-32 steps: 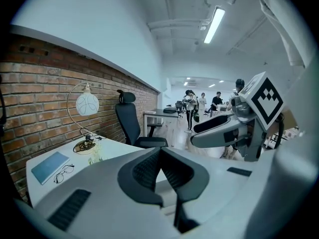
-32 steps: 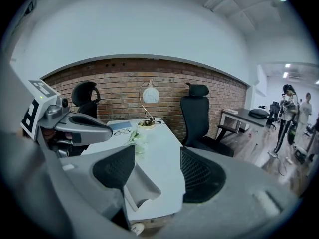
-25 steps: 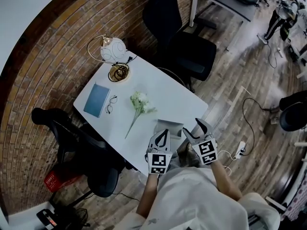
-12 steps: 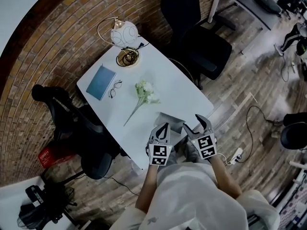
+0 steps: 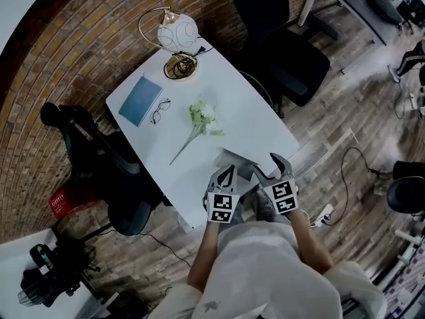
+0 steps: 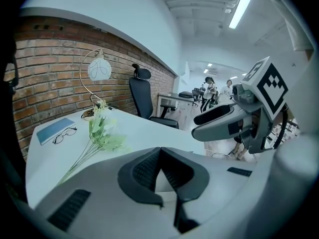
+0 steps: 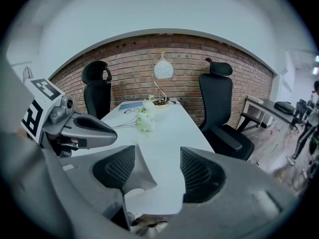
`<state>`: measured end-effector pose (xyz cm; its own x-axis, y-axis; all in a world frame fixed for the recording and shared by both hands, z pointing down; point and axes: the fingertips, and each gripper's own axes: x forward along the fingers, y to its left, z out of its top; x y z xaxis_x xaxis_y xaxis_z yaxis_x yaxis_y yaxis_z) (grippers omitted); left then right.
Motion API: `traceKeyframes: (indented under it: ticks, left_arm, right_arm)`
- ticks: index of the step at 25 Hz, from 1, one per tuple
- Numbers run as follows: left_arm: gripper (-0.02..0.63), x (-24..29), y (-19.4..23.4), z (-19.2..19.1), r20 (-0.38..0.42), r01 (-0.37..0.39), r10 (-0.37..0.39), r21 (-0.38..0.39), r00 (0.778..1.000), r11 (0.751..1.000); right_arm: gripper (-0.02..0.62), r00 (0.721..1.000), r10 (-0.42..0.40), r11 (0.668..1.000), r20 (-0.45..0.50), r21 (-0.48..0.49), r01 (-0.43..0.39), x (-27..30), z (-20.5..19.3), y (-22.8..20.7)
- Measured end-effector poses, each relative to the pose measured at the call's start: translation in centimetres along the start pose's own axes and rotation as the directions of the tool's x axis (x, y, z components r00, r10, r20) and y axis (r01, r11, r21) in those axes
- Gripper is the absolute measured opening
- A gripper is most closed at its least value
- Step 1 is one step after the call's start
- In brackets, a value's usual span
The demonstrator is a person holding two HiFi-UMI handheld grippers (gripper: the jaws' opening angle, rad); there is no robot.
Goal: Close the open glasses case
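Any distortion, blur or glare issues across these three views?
Head view: heavy fisheye, the red brick wall bows into arcs. Left gripper view: ceiling strip light blown out, near jaws soft. Right gripper view: black vignette, white table sharp.

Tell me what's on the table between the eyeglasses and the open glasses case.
A flower sprig with white blooms lies between the eyeglasses and the open glasses case. Nothing else is on that stretch. The head view shows it best.
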<state>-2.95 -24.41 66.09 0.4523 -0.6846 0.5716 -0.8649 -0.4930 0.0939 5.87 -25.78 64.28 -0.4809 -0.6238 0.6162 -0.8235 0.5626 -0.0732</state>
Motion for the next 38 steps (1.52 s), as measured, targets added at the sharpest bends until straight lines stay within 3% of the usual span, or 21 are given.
traceKeyframes:
  ticks: [21,30,38]
  left_arm:
    - [0.005,3.9,-0.1,-3.0,-0.089,0.009,-0.012,-0.032,0.996,0.999]
    - [0.005,5.3,-1.0,-3.6,-0.122,0.04,-0.044,-0.04,0.992,0.998]
    - [0.005,5.9,-1.4,-3.8,-0.129,0.056,-0.06,-0.037,0.99,0.998]
  right_arm:
    - [0.287,0.995,0.029,0.999,-0.095,-0.018,-0.03,4.9,-2.9,-1.6]
    - [0.287,0.995,0.012,1.0,-0.096,-0.005,-0.012,5.8,-3.0,-2.7]
    - [0.287,0.994,0.046,0.999,-0.095,0.02,-0.044,5.4,-3.2,-1.6]
